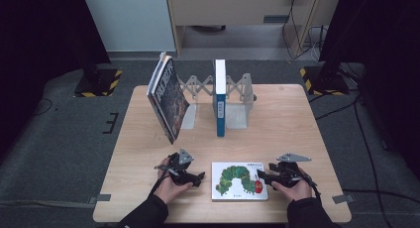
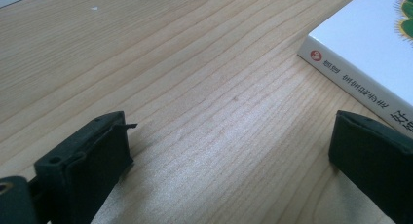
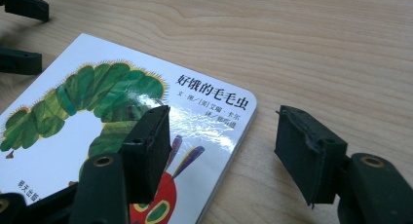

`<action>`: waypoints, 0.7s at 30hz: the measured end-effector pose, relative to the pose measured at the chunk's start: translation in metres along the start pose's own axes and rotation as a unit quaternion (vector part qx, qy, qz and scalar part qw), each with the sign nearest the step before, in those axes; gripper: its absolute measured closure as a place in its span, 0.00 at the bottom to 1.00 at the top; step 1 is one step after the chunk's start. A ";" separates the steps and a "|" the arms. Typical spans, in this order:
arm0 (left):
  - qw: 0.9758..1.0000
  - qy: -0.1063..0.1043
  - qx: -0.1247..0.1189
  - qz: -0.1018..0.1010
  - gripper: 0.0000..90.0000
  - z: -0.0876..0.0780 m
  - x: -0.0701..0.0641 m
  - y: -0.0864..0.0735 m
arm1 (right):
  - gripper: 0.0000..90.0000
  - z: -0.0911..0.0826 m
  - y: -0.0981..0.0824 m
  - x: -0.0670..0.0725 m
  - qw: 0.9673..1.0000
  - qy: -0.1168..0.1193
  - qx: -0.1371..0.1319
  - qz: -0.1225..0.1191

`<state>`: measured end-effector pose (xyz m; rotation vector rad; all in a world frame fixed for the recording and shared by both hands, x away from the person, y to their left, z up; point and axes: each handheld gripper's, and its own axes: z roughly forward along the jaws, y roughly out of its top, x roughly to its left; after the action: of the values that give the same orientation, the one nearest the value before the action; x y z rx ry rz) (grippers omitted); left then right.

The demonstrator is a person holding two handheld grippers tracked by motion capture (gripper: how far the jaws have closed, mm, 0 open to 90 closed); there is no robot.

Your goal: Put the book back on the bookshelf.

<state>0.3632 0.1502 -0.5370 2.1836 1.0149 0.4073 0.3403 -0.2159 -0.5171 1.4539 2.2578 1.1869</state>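
Lying flat near the person's edge of the wooden table [image 1: 297, 119], the caterpillar picture book [image 1: 239, 180] sits cover up between the two hands, a placement that leaves both short sides free to be taken from the flanks. The left gripper [image 1: 198, 177] rests just beside the book's left edge with its jaws spread wide and nothing between them; in the left gripper view only bare wood lies in that gap, and the book's spine edge [image 2: 360, 92] runs just beside the far jaw. The right gripper [image 1: 262, 176] comes in from the other side, jaws parted and straddling the book's right edge: in the right gripper view one jaw hangs over the glossy cover [image 3: 122, 112] and the other stands over the table beyond it, the pads not pressing, so the book is not held. That pose looks like lining up for a pinch on the edge to lift it.

Farther back stands a metal expanding bookend rack [image 1: 237, 96], with a blue-spined book [image 1: 220, 96] upright against a plate and a large dark book [image 1: 167, 96] leaning at the left, leaving an open slot between them where the flat book would likely go.
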 end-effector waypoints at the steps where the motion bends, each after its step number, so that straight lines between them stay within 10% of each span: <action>1: 1.000 0.000 0.000 0.000 0.00 0.000 0.000 0.000 | 0.42 0.000 0.000 0.001 1.000 0.002 0.002 0.005; 14: 1.000 0.003 -0.010 -0.030 0.12 -0.011 0.000 0.004 | 0.46 0.004 -0.003 0.006 1.000 0.015 0.004 0.009; 21: 0.998 -0.032 -0.022 -0.042 0.16 -0.016 -0.013 0.008 | 0.47 0.004 -0.004 0.007 1.000 0.023 0.005 0.019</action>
<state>0.3506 0.1443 -0.5197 2.0935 1.0482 0.3154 0.3364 -0.2088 -0.5212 1.4953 2.2786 1.2355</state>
